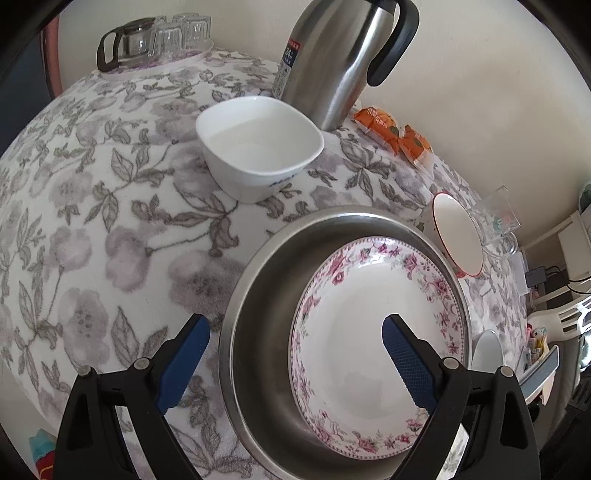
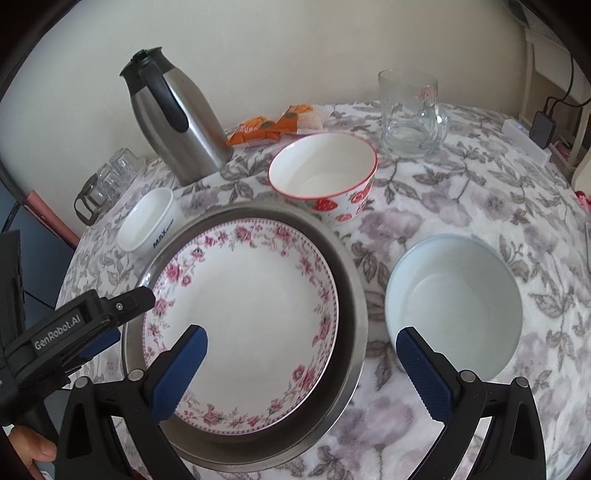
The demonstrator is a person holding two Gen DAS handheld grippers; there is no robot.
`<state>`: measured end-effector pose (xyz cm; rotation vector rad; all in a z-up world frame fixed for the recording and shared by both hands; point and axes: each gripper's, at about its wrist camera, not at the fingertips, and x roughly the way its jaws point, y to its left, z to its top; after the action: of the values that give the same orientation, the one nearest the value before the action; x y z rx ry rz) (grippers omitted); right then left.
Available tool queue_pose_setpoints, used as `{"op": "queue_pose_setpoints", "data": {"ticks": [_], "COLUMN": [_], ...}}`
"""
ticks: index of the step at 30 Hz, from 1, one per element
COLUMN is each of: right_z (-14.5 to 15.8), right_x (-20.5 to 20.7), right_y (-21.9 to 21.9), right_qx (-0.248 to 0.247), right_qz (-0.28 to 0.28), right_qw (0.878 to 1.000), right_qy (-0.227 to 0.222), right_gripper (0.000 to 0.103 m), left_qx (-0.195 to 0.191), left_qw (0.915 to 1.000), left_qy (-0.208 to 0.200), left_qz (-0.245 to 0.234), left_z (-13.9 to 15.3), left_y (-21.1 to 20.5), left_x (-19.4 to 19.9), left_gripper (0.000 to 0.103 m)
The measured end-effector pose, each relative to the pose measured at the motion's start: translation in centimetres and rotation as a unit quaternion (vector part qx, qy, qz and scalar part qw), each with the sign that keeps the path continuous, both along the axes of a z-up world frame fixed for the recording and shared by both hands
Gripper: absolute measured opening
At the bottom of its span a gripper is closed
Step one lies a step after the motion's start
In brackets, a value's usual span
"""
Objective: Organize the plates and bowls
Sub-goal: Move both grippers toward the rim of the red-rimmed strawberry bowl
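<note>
One floral plate (image 2: 251, 314) lies inside one steel basin (image 2: 352, 295). Three bowls sit on the cloth: a white square one (image 1: 258, 147), a strawberry-patterned one (image 2: 325, 173) and a pale blue one (image 2: 454, 302). There is one steel thermos (image 2: 173, 118), one glass mug (image 2: 410, 114), and two orange snack packets (image 2: 269, 127). One small glass pot (image 1: 129, 40) stands with several upturned glasses (image 1: 181, 33); their exact number is unclear.

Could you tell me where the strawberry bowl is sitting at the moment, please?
In the right wrist view the strawberry bowl stands on the tablecloth behind the steel basin, between the thermos and the glass mug.
</note>
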<state>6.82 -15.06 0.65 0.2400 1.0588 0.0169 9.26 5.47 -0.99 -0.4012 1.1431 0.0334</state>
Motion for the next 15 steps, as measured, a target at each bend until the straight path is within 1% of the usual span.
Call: {"op": "queue_pose_setpoints", "data": {"ticks": [4,6,12,15], "right_z": [0.4,0.4,1.0,1.3], "right_x": [0.5,0.9,1.9,2.4], "right_y": [-0.8,-1.2,-2.3,-2.9], "right_qx": [0.003,0.003,-0.002,-0.003], "right_qz": [-0.015,-0.020,-0.034,-0.044], "right_qw": [1.000,1.000,0.999,0.998], "right_qy": [-0.011,-0.013,-0.030,-0.038], "right_gripper": [0.103,0.103,0.103,0.103], "left_qx": [0.025,0.030,0.056,0.057], "left_qw": [0.9996,0.9994,0.9975,0.9969], "left_qy": [-0.005,-0.009,-0.040,-0.052], "left_qz": [-0.009,-0.012,-0.015,-0.014], "left_z": [0.1,0.1,1.0,1.2], "left_y": [-1.0,-1.4,-2.5,-2.8], "left_x": [0.8,1.2,2.5,3.3], "left_gripper": [0.095,0.095,0.095,0.095]}}
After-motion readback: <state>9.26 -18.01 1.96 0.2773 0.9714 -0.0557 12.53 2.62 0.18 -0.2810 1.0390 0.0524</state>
